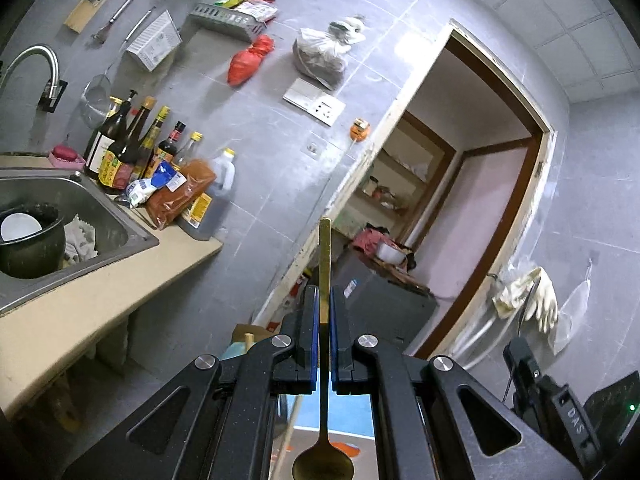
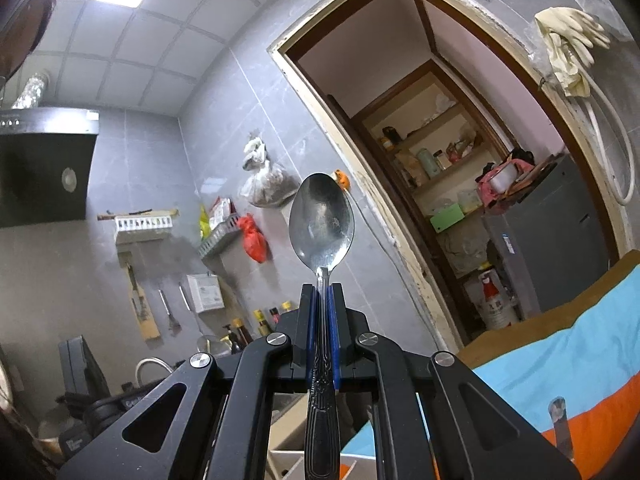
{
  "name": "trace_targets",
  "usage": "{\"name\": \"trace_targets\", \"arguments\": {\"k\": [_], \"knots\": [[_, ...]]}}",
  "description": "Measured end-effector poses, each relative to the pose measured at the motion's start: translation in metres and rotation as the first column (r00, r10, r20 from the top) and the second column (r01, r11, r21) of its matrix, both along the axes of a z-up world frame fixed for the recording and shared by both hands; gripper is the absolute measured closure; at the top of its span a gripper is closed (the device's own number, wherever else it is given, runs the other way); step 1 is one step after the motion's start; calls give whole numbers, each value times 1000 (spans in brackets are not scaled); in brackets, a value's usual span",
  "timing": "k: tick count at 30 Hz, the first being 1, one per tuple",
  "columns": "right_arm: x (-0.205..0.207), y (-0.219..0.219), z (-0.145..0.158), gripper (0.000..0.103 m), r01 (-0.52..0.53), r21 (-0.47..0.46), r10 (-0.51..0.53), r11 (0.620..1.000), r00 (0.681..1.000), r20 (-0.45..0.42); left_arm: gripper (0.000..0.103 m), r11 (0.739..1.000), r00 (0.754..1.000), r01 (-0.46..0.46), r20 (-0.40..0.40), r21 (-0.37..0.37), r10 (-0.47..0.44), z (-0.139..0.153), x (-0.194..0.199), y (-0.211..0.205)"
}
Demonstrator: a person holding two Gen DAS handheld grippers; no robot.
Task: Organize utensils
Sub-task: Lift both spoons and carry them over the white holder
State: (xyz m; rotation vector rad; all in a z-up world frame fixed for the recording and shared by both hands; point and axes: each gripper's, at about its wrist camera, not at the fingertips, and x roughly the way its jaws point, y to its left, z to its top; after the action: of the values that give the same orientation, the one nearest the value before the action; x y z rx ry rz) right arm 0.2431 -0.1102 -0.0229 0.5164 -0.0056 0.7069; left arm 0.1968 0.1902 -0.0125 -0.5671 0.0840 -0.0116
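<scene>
Both grippers are lifted mid-carry, left gripper (image 1: pixel 325 296) clamped on a gold spoon (image 1: pixel 324 400), right gripper (image 2: pixel 323 296) pinching a steel spoon (image 2: pixel 322 224), probably for sorting.

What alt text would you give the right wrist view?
The right gripper is shut on a patterned-handle silver metal spoon, bowl pointing up toward a grey tiled wall. Behind it, a wooden-framed doorway opens onto pantry shelves.

Gold spoon (image 1: pixel 324 360) bowl nearest camera, silver spoon (image 2: pixel 322 256) bowl pointing away
</scene>
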Motion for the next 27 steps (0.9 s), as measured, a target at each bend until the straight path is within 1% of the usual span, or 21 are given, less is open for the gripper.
{"name": "trace_targets", "arguments": {"k": [7,12,14,19,21,23,27], "knots": [[-2,8,-9,98,21,-26,-20,999,1000,23,101,998,997,-50,67,31,48,-5,-7,-11],[-7,14,-14,98,34,-45,-32,998,999,43,101,996,992,-83,101,27,80,-12,-12,-16],[-11,16,-15,98,49,-60,-45,997,997,67,101,995,990,-95,111,30,91,-17,-13,-18],[-25,25,-13,98,79,-124,-62,989,988,139,101,992,987,-114,118,53,108,-25,-15,-21],[-30,28,-13,98,77,-135,-55,988,986,157,101,990,987,-122,115,67,114,-28,-15,-24],[-31,29,-15,98,72,-141,-48,987,986,163,101,988,986,-129,114,82,119,-30,-15,-27],[-28,28,-21,98,61,-127,-43,990,989,143,101,984,985,-141,114,109,128,-34,-15,-34]]}}
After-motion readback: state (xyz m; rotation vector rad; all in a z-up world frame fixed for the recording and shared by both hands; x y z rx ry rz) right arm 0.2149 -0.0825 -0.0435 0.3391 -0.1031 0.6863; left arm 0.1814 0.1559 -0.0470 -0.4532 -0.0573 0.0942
